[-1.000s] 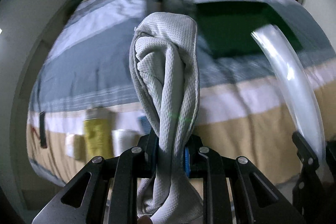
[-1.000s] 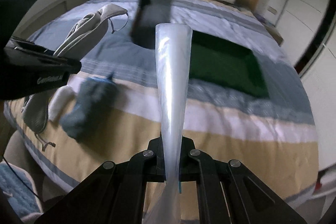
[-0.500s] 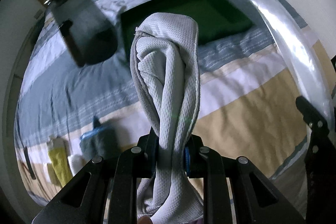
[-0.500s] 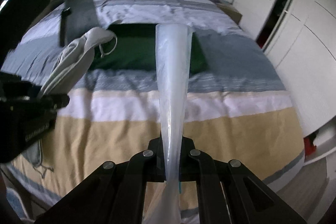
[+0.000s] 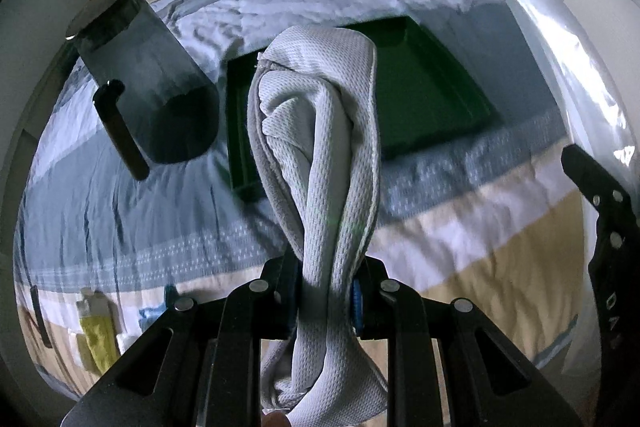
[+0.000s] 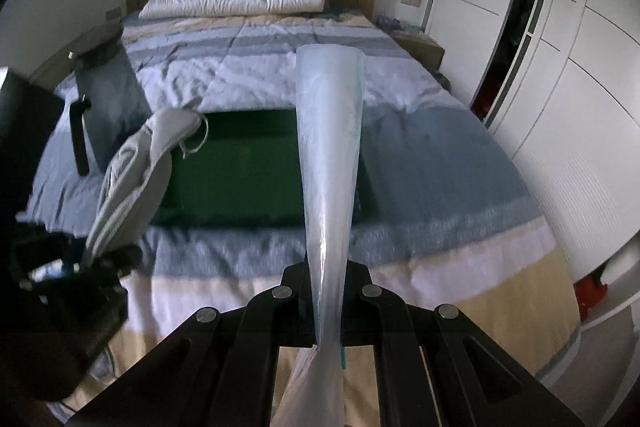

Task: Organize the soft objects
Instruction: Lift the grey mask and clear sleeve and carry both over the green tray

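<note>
swung round to face green tray [image 6: 240,171]; left gripper [image 5: 326,301] clamped on grey cloth [image 5: 320,155], right gripper [image 6: 326,307] on clear plastic bag [image 6: 330,155].

Right tool [image 6: 326,311] pinches clear plastic bag [image 6: 330,155] above green tray [image 6: 240,179]

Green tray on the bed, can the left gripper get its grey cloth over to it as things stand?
Probably yes. The left gripper, shut on the grey cloth, faces the green tray, which looks empty; only bedspread lies between.
</note>
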`<action>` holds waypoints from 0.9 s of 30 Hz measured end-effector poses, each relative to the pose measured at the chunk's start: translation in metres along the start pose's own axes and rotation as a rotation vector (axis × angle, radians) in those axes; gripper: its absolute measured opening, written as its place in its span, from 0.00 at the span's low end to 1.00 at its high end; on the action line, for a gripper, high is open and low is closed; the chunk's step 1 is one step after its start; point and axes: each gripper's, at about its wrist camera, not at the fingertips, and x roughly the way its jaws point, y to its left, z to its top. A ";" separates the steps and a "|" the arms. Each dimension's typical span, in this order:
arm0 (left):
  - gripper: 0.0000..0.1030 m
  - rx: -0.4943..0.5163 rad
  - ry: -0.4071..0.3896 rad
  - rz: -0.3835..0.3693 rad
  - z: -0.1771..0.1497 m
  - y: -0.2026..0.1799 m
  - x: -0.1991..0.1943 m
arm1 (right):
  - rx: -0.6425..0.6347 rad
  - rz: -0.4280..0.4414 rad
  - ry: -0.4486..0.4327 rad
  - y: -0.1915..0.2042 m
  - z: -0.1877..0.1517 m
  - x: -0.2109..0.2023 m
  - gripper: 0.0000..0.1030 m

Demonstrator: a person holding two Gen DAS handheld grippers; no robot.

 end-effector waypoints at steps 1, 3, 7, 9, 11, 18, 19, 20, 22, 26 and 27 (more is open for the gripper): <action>0.17 -0.012 -0.005 -0.002 0.005 0.002 0.001 | 0.004 0.001 -0.008 0.000 0.006 0.005 0.04; 0.17 -0.030 -0.019 0.001 0.012 0.005 0.003 | 0.014 0.006 -0.021 0.000 0.015 0.016 0.05; 0.17 -0.060 -0.053 0.007 0.028 0.013 0.007 | 0.025 0.014 -0.041 -0.001 0.030 0.036 0.05; 0.17 -0.077 -0.068 0.013 0.035 0.018 0.011 | 0.024 0.014 -0.050 0.001 0.037 0.047 0.05; 0.17 -0.096 -0.078 0.015 0.042 0.023 0.016 | 0.023 0.015 -0.054 0.002 0.041 0.059 0.05; 0.17 -0.140 -0.118 0.061 0.064 0.035 0.039 | 0.019 0.012 -0.054 0.010 0.056 0.103 0.05; 0.17 -0.146 -0.117 0.067 0.067 0.037 0.044 | 0.020 0.015 -0.051 0.011 0.058 0.113 0.05; 0.17 -0.151 -0.114 0.068 0.068 0.039 0.047 | 0.017 0.018 -0.049 0.013 0.060 0.118 0.05; 0.17 -0.162 -0.110 0.072 0.072 0.042 0.055 | 0.007 0.017 -0.043 0.016 0.065 0.132 0.05; 0.17 -0.172 -0.103 0.075 0.079 0.047 0.068 | -0.008 0.022 -0.026 0.022 0.073 0.160 0.05; 0.17 -0.172 -0.103 0.076 0.080 0.047 0.071 | -0.010 0.022 -0.021 0.022 0.076 0.166 0.05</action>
